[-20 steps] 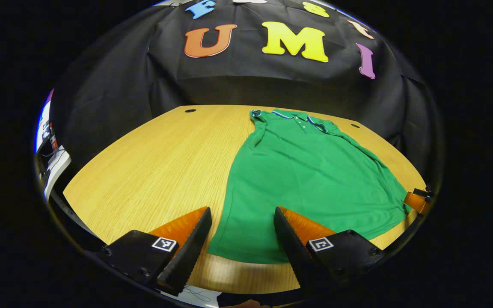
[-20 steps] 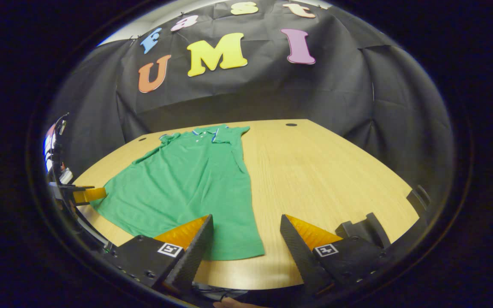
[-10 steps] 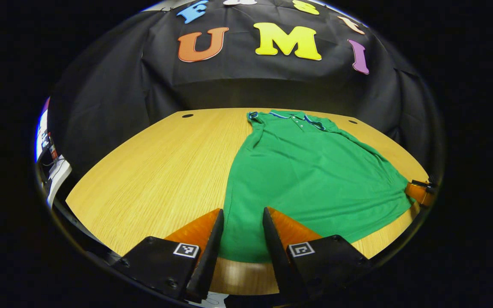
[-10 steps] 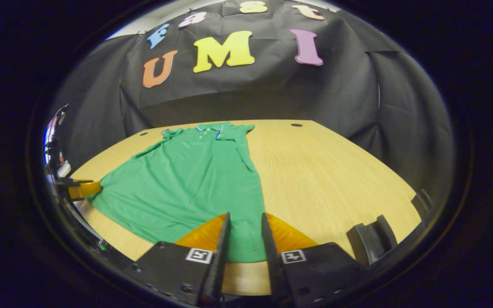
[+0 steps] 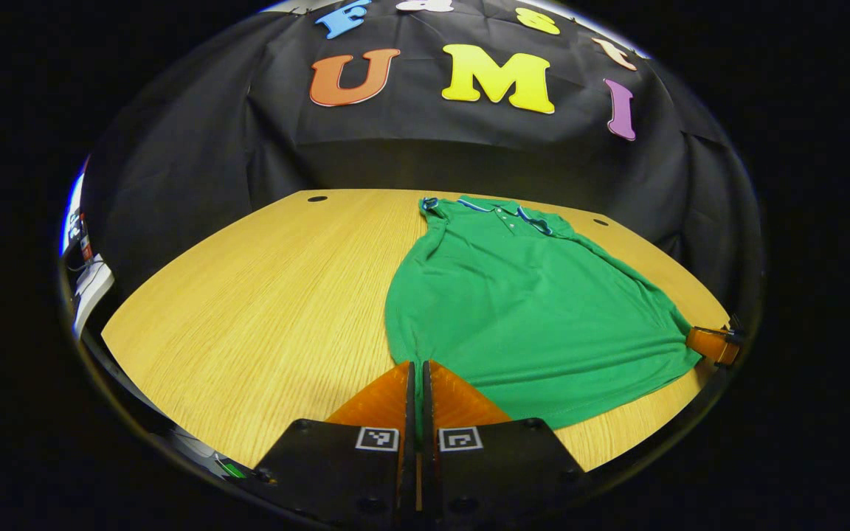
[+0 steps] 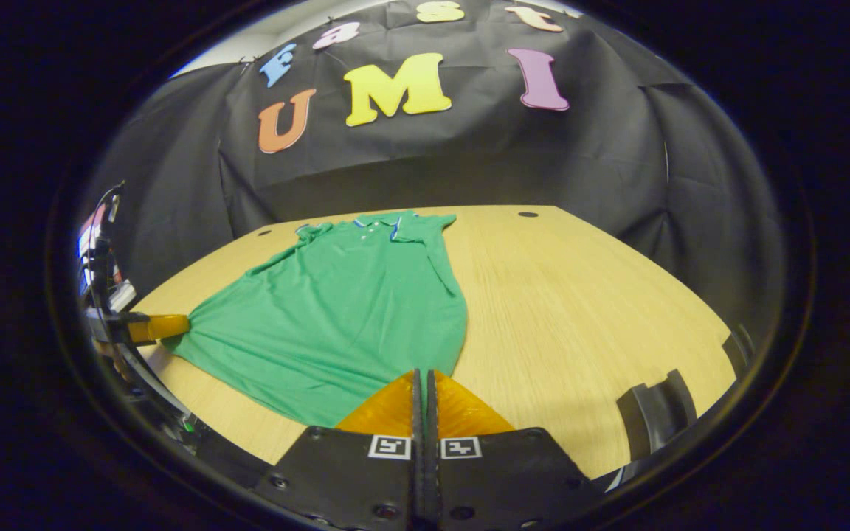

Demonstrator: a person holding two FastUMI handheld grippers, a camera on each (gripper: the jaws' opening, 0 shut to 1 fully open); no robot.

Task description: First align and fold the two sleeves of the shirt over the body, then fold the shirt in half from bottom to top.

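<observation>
At the bottom centre of the left gripper view, the left gripper (image 5: 415, 372) has its jaws pressed together on the near left corner of the green shirt (image 5: 528, 302), pinching the hem. The right gripper (image 6: 423, 380), at the bottom centre of the right gripper view, is likewise closed tight on the opposite hem corner. In each view the other gripper appears as a small tip at the far corner of the hem, at the right edge of the left gripper view and the left edge of the right gripper view.

The shirt lies flat on the wooden surface (image 5: 263, 287), collar (image 5: 502, 210) toward the black cloth wall at the top of the frame, hem toward the bottom. The sleeves look already folded in, since the sides run narrow up to the collar, so holding both bottom corners reads as the grip for carrying the hem up to the collar. The cloth between the corners is drawn taut, with creases fanning toward the grips.

A dark curved bracket (image 6: 650, 413) sits at the lower right of the right gripper view, well clear of the shirt. Small holes mark the surface's far edge. Cables and gear (image 5: 85, 265) hang at the left edge of the left gripper view. Nothing lies between hem and collar.
</observation>
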